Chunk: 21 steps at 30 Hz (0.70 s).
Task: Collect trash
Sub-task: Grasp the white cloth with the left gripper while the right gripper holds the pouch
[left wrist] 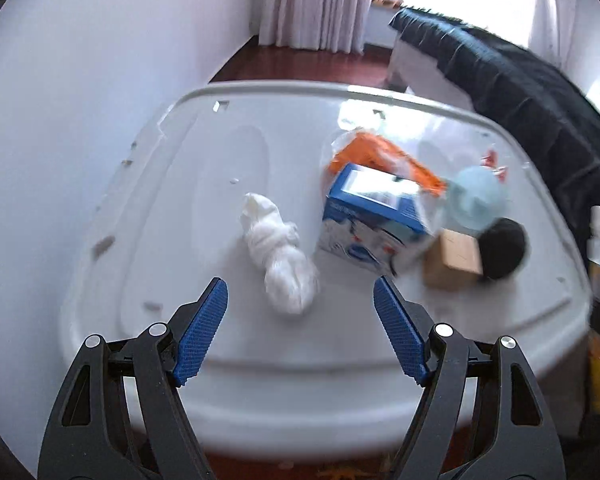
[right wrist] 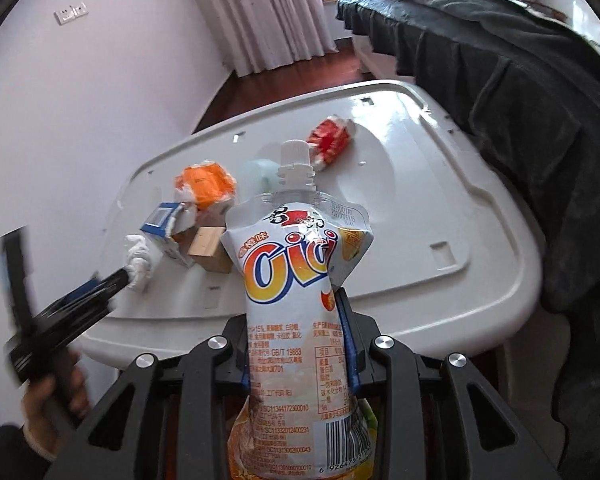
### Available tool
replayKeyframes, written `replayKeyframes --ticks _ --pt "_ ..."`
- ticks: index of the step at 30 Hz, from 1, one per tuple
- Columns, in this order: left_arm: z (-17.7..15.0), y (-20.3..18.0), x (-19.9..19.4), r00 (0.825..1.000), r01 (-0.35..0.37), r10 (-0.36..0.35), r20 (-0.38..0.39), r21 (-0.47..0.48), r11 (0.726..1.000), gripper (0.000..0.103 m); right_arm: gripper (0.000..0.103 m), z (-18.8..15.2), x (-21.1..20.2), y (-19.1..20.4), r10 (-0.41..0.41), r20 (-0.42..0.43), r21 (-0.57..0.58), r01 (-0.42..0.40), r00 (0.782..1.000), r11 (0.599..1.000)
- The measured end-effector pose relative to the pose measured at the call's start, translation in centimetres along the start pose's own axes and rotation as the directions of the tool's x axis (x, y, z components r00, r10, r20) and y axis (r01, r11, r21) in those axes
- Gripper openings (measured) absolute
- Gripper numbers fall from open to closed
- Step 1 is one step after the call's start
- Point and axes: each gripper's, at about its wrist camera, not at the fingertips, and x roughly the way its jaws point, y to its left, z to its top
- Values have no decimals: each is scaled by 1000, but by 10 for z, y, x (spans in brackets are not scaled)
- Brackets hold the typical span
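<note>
My right gripper (right wrist: pixel 296 320) is shut on a white and orange spouted drink pouch (right wrist: pixel 296 264) and holds it upright above the near edge of the white plastic lid (right wrist: pixel 440 200). My left gripper (left wrist: pixel 300 284) is open and empty, hovering just over a crumpled white tissue (left wrist: pixel 276 248). In the right wrist view, one of its fingers (right wrist: pixel 112 280) shows blurred beside that tissue (right wrist: pixel 138 260). On the lid lie a blue carton (left wrist: pixel 376 208), an orange wrapper (left wrist: pixel 380 156), a small cardboard box (left wrist: pixel 454 260), a pale blue cap (left wrist: pixel 476 196), a black round thing (left wrist: pixel 504 248) and a red-and-white wrapper (right wrist: pixel 332 140).
A dark quilted cloth (right wrist: pixel 540 100) hangs over furniture along the right and far side of the lid. A white wall (left wrist: pixel 80 100) stands close on the left. Curtains (left wrist: pixel 312 4) and red-brown floor (left wrist: pixel 300 64) lie beyond. A person's hand (right wrist: pixel 56 392) grips the left tool.
</note>
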Motion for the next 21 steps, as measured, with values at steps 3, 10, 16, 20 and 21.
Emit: replayKeyframes --ticks 3,10,16,20,21 --pt "6 4 25 1000 -29 29 0 -23 999 74 33 2 -1 -1 16 0 14 -16 1000 1000" --pt "1 -13 49 985 -165 158 64 107 981 32 33 4 1 -5 24 -13 55 -23 1000 998" --pt "-1 -13 46 985 -161 153 84 104 981 30 33 4 6 1 15 -25 41 -14 1000 999" --pt "-6 -16 38 985 -164 155 80 112 980 30 33 4 13 4 -13 -35 33 14 999 999" --pt "-9 -18 31 985 -157 148 84 119 980 30 33 3 14 5 -21 -35 30 22 999 999"
